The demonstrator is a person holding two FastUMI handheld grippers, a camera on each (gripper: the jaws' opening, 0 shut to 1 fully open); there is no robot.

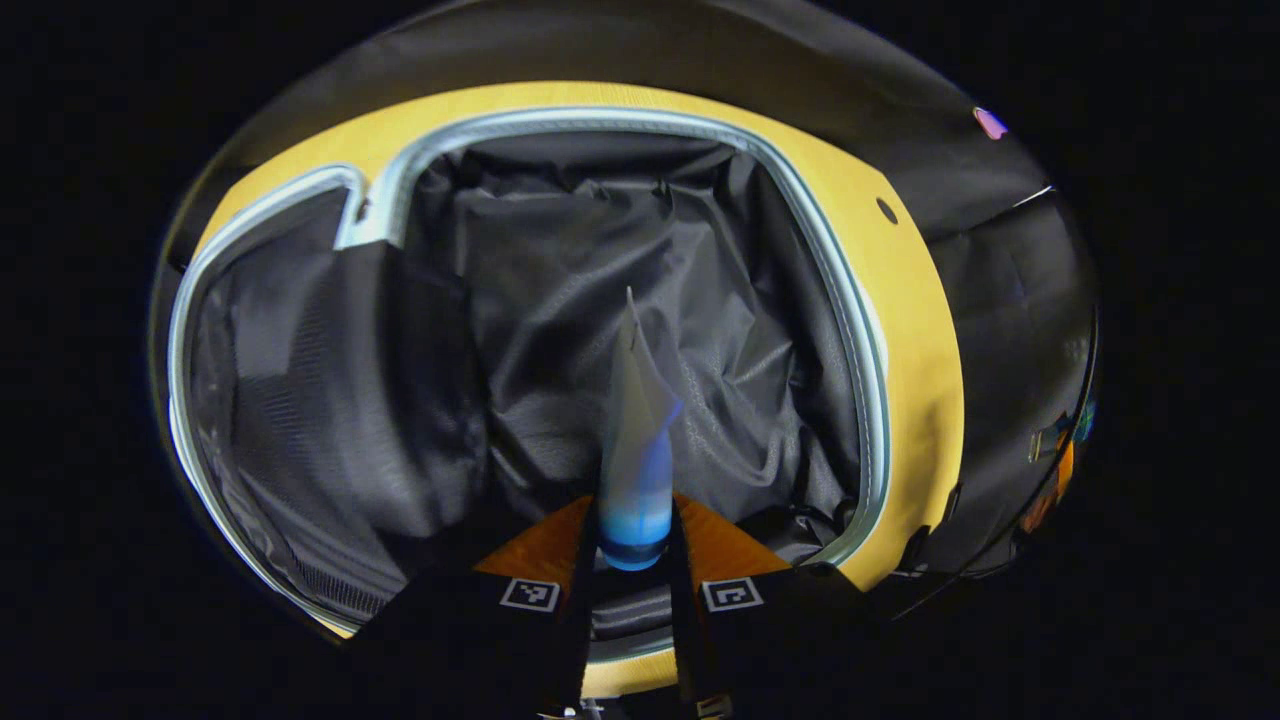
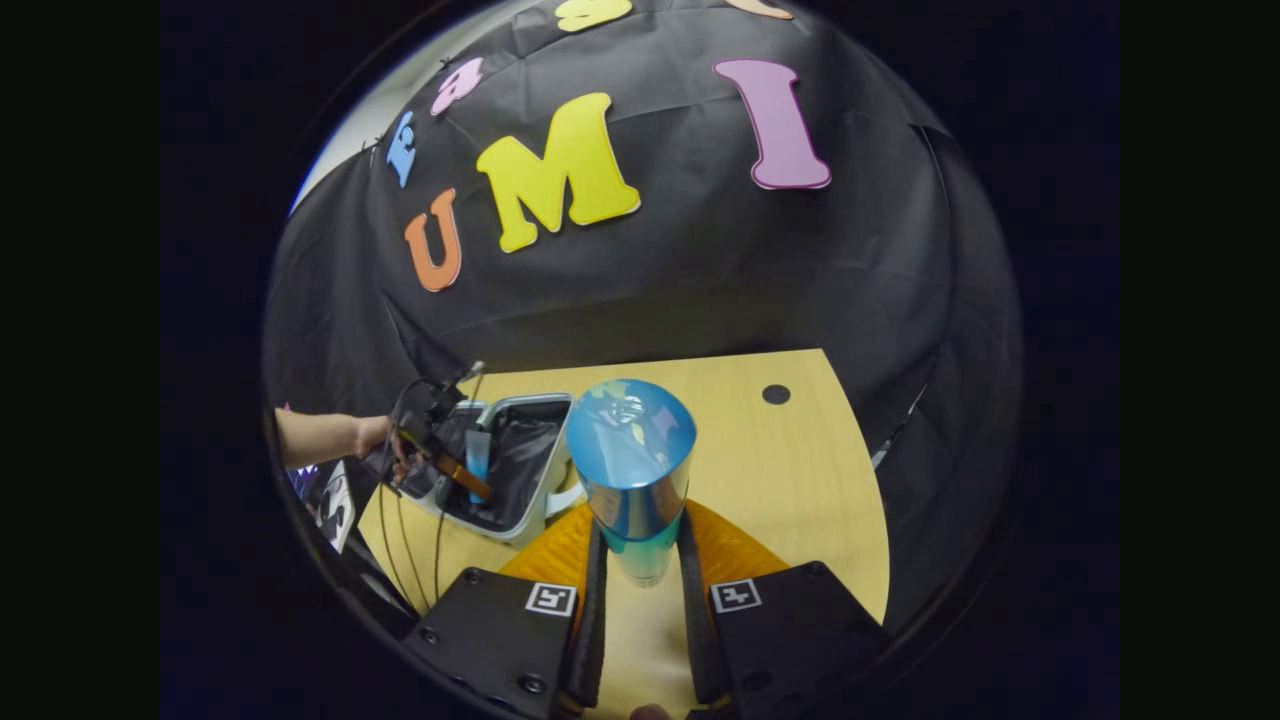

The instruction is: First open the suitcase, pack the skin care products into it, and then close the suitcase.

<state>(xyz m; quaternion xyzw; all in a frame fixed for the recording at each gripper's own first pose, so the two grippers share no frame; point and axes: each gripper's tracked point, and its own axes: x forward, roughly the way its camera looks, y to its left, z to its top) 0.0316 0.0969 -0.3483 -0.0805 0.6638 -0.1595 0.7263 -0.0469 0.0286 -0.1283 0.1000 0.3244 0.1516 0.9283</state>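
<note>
The suitcase (image 1: pixel 868 360) lies open on the wooden table, with a pale rim and crumpled black lining. My left gripper (image 1: pixel 633 520) hangs over its main compartment, shut on a white-and-blue tube (image 1: pixel 632 440) whose cap sits between the fingers and whose crimped end points away. In the right gripper view my right gripper (image 2: pixel 640 530) is shut on an upright blue bottle (image 2: pixel 632 470) with a shiny top, held above the table to the right of the suitcase (image 2: pixel 528 402). Farther off, a hand holds the left gripper (image 2: pixel 440 455) with the tube (image 2: pixel 478 455) over the case.
The suitcase's other half (image 1: pixel 300 400), lined with black mesh, lies to the left in the left gripper view. The wooden table (image 2: pixel 790 480) has a small dark hole (image 2: pixel 776 394) near its far edge. Cables (image 2: pixel 400 540) trail from the far gripper over the table's left edge.
</note>
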